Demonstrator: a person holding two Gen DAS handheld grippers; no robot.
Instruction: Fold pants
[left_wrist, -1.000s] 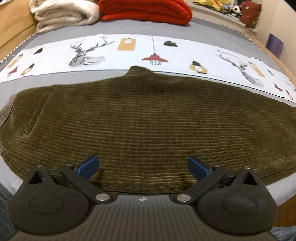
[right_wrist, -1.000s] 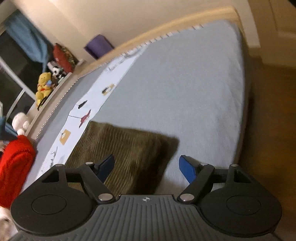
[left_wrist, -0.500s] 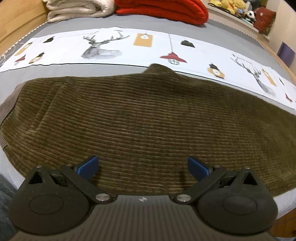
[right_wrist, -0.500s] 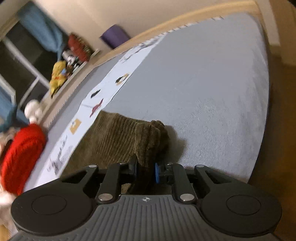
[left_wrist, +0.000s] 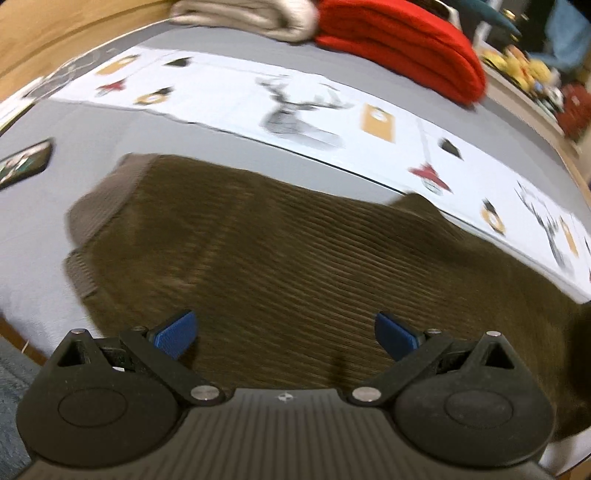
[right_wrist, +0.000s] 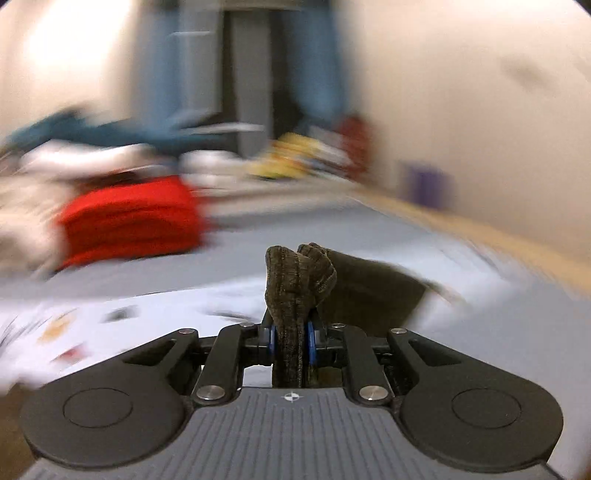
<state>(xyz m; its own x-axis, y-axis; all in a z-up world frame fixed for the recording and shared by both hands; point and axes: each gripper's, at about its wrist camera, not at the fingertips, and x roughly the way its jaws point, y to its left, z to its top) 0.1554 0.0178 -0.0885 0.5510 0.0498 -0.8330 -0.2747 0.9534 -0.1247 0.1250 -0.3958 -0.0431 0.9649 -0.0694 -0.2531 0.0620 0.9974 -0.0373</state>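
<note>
right gripper (right_wrist: 291, 341) just clamped the pants (left_wrist: 314, 258) hem, left gripper (left_wrist: 284, 334) wide open and empty; carry that hem over in 1 smooth sweep so the edges line up

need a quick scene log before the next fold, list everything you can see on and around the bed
pants: one pair, olive-brown corduroy, flat across the near side of the bed, one end bunched and lifted
bed sheet: one, grey, under the pants
printed strip: one, white with deer and lamp pictures, across the bed beyond the pants
red blanket: one, folded, far edge of the bed
cream blanket: one, folded, left of the red one
soft toys: several, mostly yellow, blurred, on a ledge past the bed
left gripper: black with blue pads, open above the pants
right gripper: black with blue pads, shut on the bunched end of the pants
</note>
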